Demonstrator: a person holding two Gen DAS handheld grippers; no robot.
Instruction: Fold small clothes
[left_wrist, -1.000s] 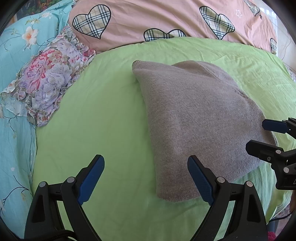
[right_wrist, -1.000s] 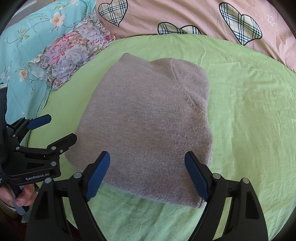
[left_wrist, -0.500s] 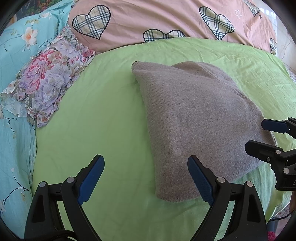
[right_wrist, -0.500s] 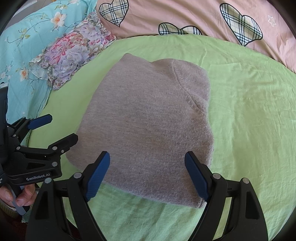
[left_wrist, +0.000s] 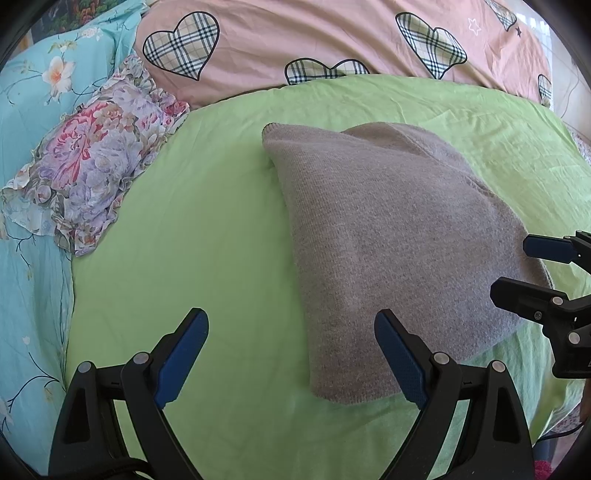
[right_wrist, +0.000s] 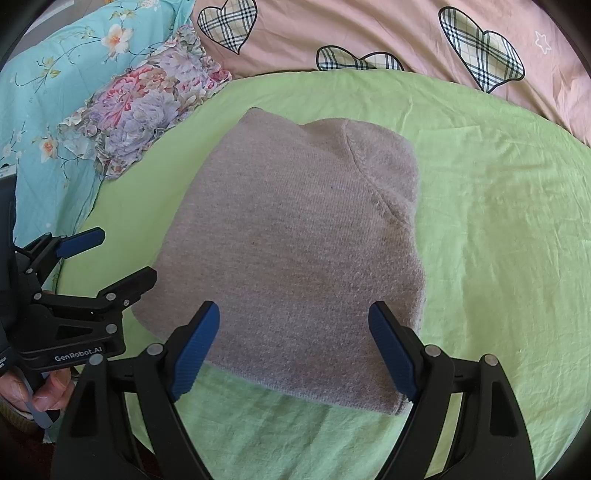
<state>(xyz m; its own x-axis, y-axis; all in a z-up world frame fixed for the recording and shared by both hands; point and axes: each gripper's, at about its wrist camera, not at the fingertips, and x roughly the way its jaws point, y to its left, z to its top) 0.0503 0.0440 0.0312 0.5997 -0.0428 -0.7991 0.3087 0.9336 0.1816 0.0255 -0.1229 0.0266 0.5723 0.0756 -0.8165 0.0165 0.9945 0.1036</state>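
Both tools, left tool (left_wrist: 291, 350) and right tool (right_wrist: 295, 339), gape empty; folded grey knit (right_wrist: 295, 251) seemingly hides its sleeves.

Barely any change over the last second: folded grey sweater (right_wrist: 295, 251) sits a touch lower in the right wrist view, and left claw (right_wrist: 110, 258) likewise, hinting at a slight drift of that camera.

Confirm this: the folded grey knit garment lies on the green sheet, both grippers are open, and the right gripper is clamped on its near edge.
One detail is wrong. The right gripper is not clamped on anything: the right wrist view shows its jaws spread wide above the near edge of the folded grey knit garment. The rest holds: the garment lies on the green sheet, and the left gripper is open too.
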